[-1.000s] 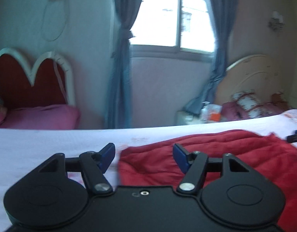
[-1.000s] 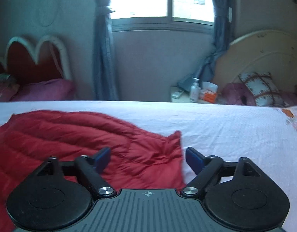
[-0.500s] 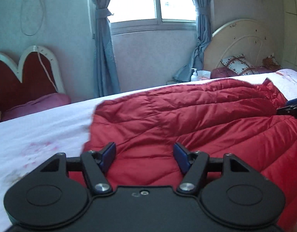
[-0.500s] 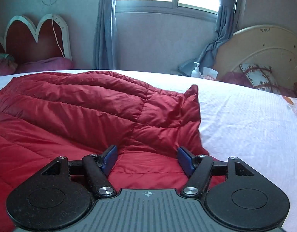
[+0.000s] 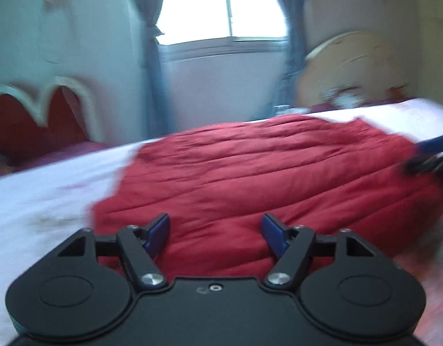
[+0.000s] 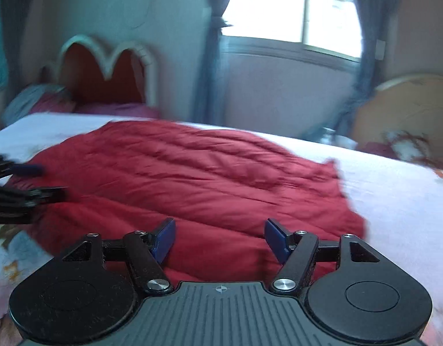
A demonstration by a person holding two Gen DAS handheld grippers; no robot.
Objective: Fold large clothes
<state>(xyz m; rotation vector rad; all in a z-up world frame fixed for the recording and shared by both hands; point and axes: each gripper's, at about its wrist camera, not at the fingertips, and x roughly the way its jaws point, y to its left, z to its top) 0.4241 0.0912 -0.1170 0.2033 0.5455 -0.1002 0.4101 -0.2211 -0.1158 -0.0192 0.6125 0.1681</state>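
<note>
Red quilted down jacket (image 5: 264,178) lies spread in a broad mound on the white bed (image 5: 48,196), no tidy fold showing yet, so most work remains; left claw (image 5: 214,233) and right claw (image 6: 220,238) hover over it, fingers apart, empty.

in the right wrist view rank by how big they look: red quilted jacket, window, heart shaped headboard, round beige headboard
1. red quilted jacket, by far the largest
2. window
3. heart shaped headboard and round beige headboard look similar; the round one is cut off at the edge, so unranked.
</note>
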